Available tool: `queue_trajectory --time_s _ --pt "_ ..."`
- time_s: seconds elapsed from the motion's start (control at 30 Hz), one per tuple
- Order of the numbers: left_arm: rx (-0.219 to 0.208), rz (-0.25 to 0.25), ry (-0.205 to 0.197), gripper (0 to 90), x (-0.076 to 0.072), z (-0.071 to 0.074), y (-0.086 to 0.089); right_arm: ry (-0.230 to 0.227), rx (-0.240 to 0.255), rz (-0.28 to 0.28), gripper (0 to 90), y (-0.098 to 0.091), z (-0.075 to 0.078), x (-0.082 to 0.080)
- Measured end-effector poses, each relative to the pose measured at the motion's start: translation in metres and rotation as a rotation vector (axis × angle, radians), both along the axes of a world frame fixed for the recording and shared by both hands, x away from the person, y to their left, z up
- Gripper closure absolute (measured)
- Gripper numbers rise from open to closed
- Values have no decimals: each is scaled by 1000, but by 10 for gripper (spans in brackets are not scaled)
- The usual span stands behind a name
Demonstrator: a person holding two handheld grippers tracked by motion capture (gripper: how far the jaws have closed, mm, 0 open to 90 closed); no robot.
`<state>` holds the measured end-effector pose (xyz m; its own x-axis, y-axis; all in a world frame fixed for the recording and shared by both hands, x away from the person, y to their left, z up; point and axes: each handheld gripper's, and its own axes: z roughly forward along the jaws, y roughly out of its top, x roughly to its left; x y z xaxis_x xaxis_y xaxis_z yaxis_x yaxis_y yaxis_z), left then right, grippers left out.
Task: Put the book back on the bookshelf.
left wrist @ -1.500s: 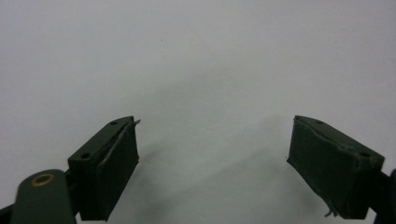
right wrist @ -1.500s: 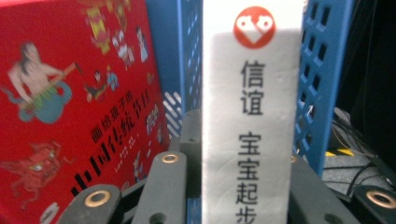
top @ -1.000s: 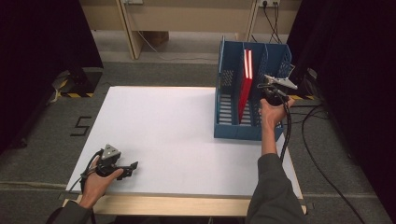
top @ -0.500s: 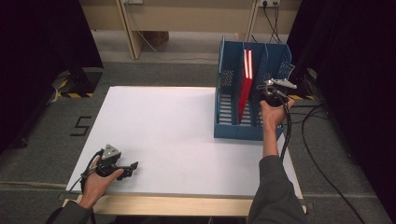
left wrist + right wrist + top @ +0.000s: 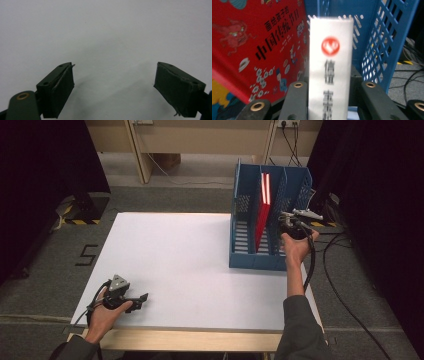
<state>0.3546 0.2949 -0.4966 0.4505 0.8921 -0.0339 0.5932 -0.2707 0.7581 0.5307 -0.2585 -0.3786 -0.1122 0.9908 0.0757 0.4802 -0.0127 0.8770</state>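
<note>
A white table [image 5: 190,265] stood on a grey floor between dark curtains, with a blue file rack [image 5: 245,255] of 3 slots at its far right. At the near left corner, the left gripper [image 5: 142,298] rested low over the bare tabletop, its 2 jaws spread wide with nothing between them, pointing right across the table and well apart from the rack. To the right, in the rack's middle slot, a red picture book [image 5: 249,50] stood on edge, leaning slightly. Further right, the right gripper [image 5: 328,100] was held at the rack's right slot, and a white-spined book [image 5: 329,62] stood upright directly ahead of it, between its 2 jaws, long axis vertical and running up away from the gripper. Those jaws had just been opening a little; whether the pads were pressing on the spine could not be told, as the view was blurred at that point. The red book lay just to that gripper's left, the rack's blue lattice wall just to its right. The right hand [image 5: 296,247] was plainly the nearer to both books, so any seating or release of the white book would probably fall to it.
</note>
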Motion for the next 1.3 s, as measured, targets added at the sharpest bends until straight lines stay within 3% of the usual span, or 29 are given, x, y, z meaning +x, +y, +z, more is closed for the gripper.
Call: queue_trajectory --time_s 0.27,0.37,0.4,0.57,0.63,0.7,1.03,1.3 --pt "-2 9 -1 152 1 -1 1 6 18 43 685 -6 -3 -17" --pt "2 4 -1 152 1 -1 0 7 -2 49 686 -5 -2 -18" --pt "-1 6 0 152 1 -1 0 11 -32 56 693 -5 -2 -19" --pt "1 5 0 152 1 -1 0 -19 -78 5 746 -6 -3 -18" --pt "2 4 1 152 1 -1 0 -28 -58 -5 750 -8 -3 -17" --pt "6 2 5 152 2 -2 0 -54 -3 -18 751 -15 -1 -17" --pt "5 5 7 153 1 -2 0 -100 -29 -19 752 -14 19 -11" --pt "6 1 9 152 1 -2 0 -137 -6 -61 752 -7 22 7"
